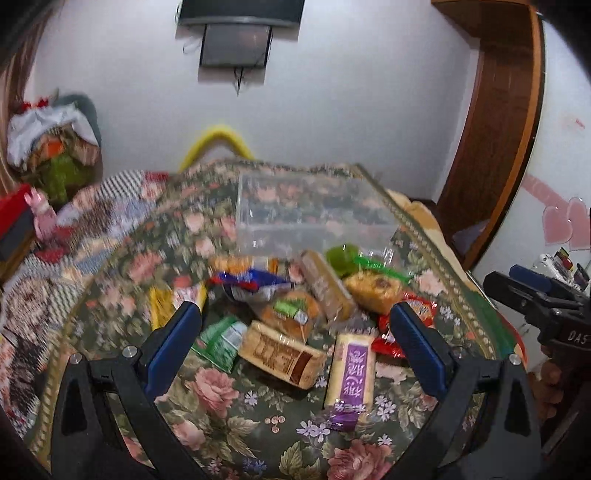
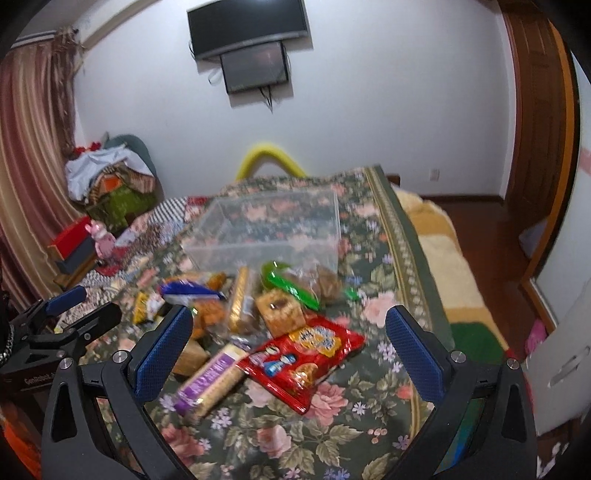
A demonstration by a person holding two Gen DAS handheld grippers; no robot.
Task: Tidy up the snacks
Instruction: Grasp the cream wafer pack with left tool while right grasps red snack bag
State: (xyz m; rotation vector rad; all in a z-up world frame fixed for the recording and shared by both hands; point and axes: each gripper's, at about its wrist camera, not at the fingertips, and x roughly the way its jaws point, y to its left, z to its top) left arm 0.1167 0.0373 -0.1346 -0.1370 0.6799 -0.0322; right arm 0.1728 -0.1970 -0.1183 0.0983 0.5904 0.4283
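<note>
Snacks (image 1: 295,314) heaped on a floral tablecloth (image 1: 236,432), just near of a clear plastic bin (image 1: 314,218) with nothing visible inside. Nearest in the heap: a purple-labelled cracker pack (image 1: 351,373) and a tan wafer pack (image 1: 282,354), side by side. Red biscuit bag (image 2: 306,354) at the right edge of the pile, touching the purple-labelled cracker pack's far end. Farther in: a square cake in clear wrap (image 2: 280,314), a green-wrapped pack (image 2: 291,284) pressed against the bin's near wall, a blue and white packet (image 2: 192,290) to the left, a yellow packet (image 2: 142,308) at the far left.

Left gripper (image 1: 295,314) spread wide above the near side of the pile, blue pads (image 1: 417,347) apart, nothing between them. Right gripper (image 2: 290,328) likewise spread wide over the red biscuit bag, holding nothing, not touching it.

Beyond the table: a wall-mounted television (image 2: 247,27), striped curtain (image 2: 33,166) far left, wooden door frame (image 1: 491,122) right. Much of both views motion-blurred.
</note>
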